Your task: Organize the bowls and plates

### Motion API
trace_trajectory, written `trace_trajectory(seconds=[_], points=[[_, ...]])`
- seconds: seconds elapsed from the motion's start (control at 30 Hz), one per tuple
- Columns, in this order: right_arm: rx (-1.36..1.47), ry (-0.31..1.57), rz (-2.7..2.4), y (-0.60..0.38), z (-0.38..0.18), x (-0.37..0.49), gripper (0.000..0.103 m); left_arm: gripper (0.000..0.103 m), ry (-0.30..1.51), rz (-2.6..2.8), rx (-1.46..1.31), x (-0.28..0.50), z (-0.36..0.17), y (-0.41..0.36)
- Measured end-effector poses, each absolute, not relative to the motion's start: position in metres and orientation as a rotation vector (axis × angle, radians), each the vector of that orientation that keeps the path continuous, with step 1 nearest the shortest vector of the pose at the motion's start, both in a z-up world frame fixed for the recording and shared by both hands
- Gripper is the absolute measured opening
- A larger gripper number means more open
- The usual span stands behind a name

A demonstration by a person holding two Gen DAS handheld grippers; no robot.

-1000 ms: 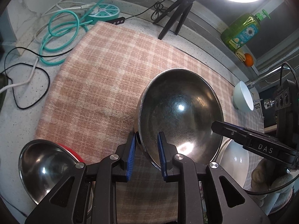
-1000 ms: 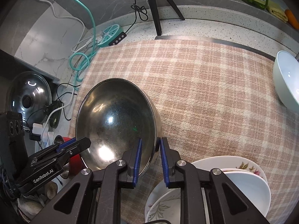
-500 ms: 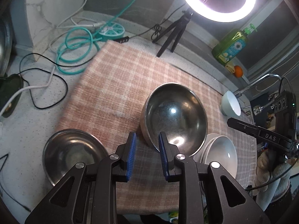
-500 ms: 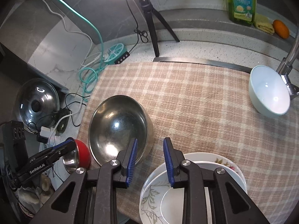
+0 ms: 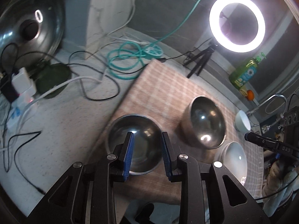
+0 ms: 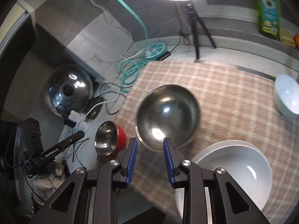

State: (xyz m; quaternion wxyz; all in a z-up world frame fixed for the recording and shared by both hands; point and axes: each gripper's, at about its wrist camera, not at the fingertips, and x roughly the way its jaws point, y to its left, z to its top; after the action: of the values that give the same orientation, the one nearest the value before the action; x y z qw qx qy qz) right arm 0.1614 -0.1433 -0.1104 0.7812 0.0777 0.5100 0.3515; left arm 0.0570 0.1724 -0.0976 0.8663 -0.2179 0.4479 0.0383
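Note:
A large steel bowl (image 5: 204, 124) (image 6: 168, 112) rests on the pink plaid cloth (image 5: 164, 85) (image 6: 233, 93). A smaller steel bowl with a red outside (image 5: 133, 145) (image 6: 109, 140) sits at the cloth's left edge. My left gripper (image 5: 147, 155) is open and empty, hovering over the smaller bowl. My right gripper (image 6: 150, 158) is open and empty, just short of the large bowl's near rim. A white bowl on stacked plates (image 5: 234, 155) (image 6: 237, 173) lies at the near right. A pale blue bowl (image 5: 242, 120) (image 6: 287, 97) stands at the far right.
A steel pot lid (image 5: 29, 29) (image 6: 69, 89) leans at the left among cables and a power strip (image 5: 20, 87). A teal cable coil (image 5: 129, 59), a ring light on a tripod (image 5: 237, 23) and a green soap bottle (image 5: 243, 72) stand behind the cloth.
Both grippers let go of the large bowl, opened and pulled back and up. The left gripper swung left over the smaller steel bowl.

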Motion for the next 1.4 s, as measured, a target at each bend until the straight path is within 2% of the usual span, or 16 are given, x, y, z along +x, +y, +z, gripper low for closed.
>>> trace_trajectory(seconds=[0.57, 1.33, 1.37, 1.4], points=[[0.090, 1.242, 0.818, -0.024, -0.171, 0.156, 0.026, 0.027, 1.008, 0.145, -0.524, 0.047, -0.148, 0.207], [0.025, 1.320, 0.786, 0.022, -0.204, 0.170, 0.026, 0.027, 1.055, 0.121, -0.546, 0.065, -0.171, 0.210], [0.022, 1.320, 0.787, 0.023, -0.205, 0.170, 0.025, 0.026, 1.055, 0.121, -0.544, 0.065, -0.172, 0.210], [0.020, 1.321, 0.789, 0.024, -0.205, 0.170, 0.024, 0.020, 1.056, 0.118, -0.541, 0.066, -0.172, 0.210]])
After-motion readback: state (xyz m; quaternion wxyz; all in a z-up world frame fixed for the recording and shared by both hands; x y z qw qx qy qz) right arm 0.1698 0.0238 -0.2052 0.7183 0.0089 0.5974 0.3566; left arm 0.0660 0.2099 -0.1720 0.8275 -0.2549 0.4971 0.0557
